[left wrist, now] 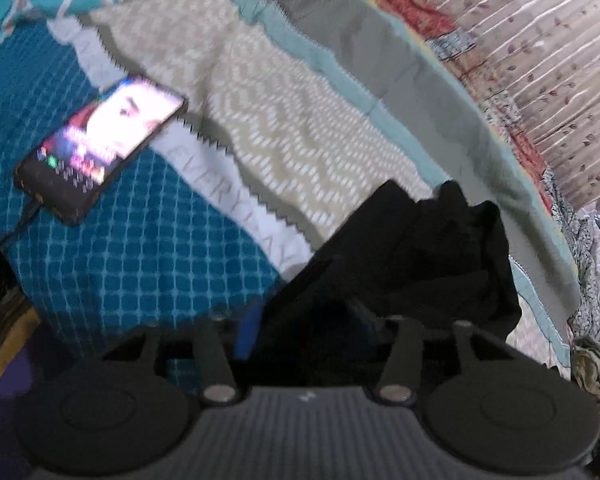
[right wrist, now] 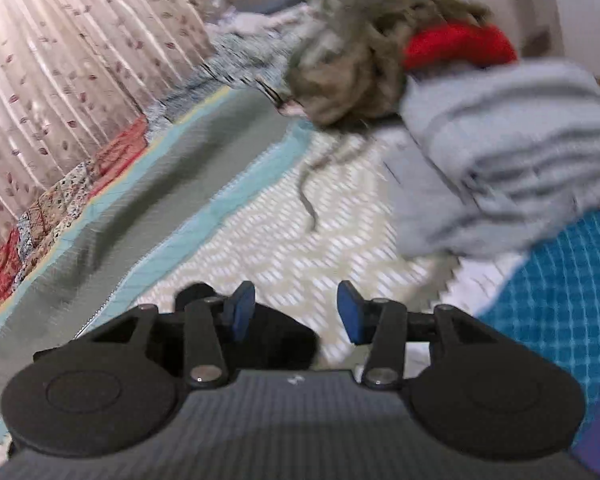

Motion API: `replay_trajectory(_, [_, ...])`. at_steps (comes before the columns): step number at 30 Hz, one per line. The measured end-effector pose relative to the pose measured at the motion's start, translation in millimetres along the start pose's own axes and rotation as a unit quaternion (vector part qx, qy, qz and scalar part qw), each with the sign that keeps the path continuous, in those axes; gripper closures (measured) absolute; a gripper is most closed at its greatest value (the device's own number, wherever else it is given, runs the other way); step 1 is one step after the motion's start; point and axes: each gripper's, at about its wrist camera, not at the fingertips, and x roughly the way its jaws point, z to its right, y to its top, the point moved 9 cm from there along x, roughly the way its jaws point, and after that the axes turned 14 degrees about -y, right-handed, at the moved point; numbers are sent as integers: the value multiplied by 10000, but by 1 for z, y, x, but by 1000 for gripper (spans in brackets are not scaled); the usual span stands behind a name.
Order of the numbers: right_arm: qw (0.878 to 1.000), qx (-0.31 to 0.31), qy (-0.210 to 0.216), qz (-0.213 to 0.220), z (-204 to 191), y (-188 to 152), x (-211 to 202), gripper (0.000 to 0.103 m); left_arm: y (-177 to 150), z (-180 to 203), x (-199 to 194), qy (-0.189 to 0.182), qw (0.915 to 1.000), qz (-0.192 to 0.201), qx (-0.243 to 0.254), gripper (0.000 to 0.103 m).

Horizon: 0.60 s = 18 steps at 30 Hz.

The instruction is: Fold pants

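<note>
The black pants (left wrist: 412, 256) are bunched up in my left gripper (left wrist: 312, 320), which is shut on them and holds them above the patterned bedspread (left wrist: 268, 120). The cloth hides most of the left fingers; one blue pad (left wrist: 249, 330) shows. In the right wrist view my right gripper (right wrist: 296, 312) is open, its blue pads (right wrist: 350, 312) apart. A bit of the black pants (right wrist: 284, 340) lies just under its left finger. Nothing is between the right fingers.
A lit phone (left wrist: 104, 144) with a cable lies on the blue checked part of the bedspread at left. A pile of clothes, brown (right wrist: 348, 64), red (right wrist: 460, 46) and grey striped (right wrist: 508, 148), lies ahead of the right gripper. A curtain (right wrist: 60, 60) hangs along the bed's far side.
</note>
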Motion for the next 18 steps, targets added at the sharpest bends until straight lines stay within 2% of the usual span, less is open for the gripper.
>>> replay_trajectory(2, [9999, -92, -30, -72, -3, -8, 4, 54, -4, -3, 3, 41, 9999, -40, -108, 53])
replay_trajectory(3, [9994, -337, -55, -17, -13, -11, 0, 54, -6, -4, 3, 74, 9999, -42, -103, 55])
replay_trajectory(4, [9972, -735, -42, 95, -23, -15, -4, 54, -7, -3, 3, 100, 9999, -35, -73, 56])
replay_trajectory(5, [9920, -1240, 6, 225, -40, -24, -10, 54, -7, -2, 2, 104, 9999, -28, -29, 63])
replay_trajectory(6, [9837, -1766, 136, 316, -56, -36, -15, 54, -8, -2, 2, 115, 9999, -30, 17, 74])
replay_trajectory(9, [9482, -3071, 612, 536, -94, -78, -32, 53, -8, -7, 3, 205, 9998, -89, 5, 89])
replay_trajectory(10, [9315, -3521, 602, 684, -103, -92, -34, 52, -8, -9, 5, 226, 9997, -101, -22, 92])
replay_trajectory(12, [9002, -4246, 274, 933, -115, -110, -26, 53, -8, -11, 7, 263, 9996, -127, -47, 96])
replay_trajectory(13, [8934, -4396, 157, 919, -118, -113, -19, 62, -8, -11, 7, 286, 9995, -121, -45, 96])
replay_trajectory(15, [8972, -4331, 198, 846, -122, -106, -13, 87, -7, -10, 6, 310, 9995, -91, -28, 96])
replay_trajectory(16, [9002, -4241, 41, 988, -122, -94, -15, 97, -7, -10, 6, 312, 9995, -81, -23, 96])
replay_trajectory(17, [9049, -4106, -82, 1114, -118, -81, -19, 97, -7, -11, 5, 307, 9995, -77, -28, 96])
replay_trajectory(18, [9174, -3792, -115, 1202, -112, -60, -23, 97, -7, -11, 5, 298, 9995, -77, -41, 96])
